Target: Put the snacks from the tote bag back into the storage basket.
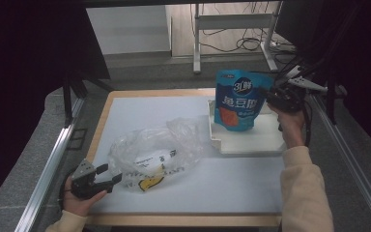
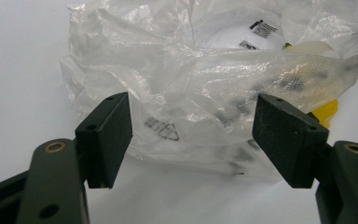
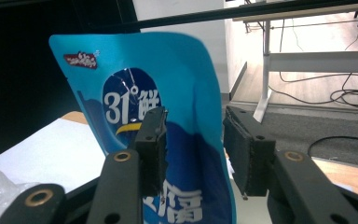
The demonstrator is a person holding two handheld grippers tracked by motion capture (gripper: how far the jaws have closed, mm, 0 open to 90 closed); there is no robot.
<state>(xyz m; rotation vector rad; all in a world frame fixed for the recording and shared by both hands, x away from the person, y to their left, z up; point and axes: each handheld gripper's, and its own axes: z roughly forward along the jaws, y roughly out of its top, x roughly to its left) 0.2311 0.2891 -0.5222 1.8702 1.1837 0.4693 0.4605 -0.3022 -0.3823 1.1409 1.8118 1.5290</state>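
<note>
Blue pouch point(image 1: 236, 99): upright in the white tray point(image 1: 251, 142), right of centre in the high view.
Right tongs point(image 3: 193, 149): jaws apart, pouch edge between them, pads not pressing.
Left tongs point(image 2: 191, 140): jaws apart, just before the clear plastic bag point(image 1: 154, 152), lower left.
Tabletop point(image 1: 140, 108): white sheet.

Room beyond the table: dim, dark at both sides.
White desk frame point(image 1: 234, 29) stands on pale wood floor point(image 1: 183, 29); black cables point(image 1: 251, 43) trail beneath it.
</note>
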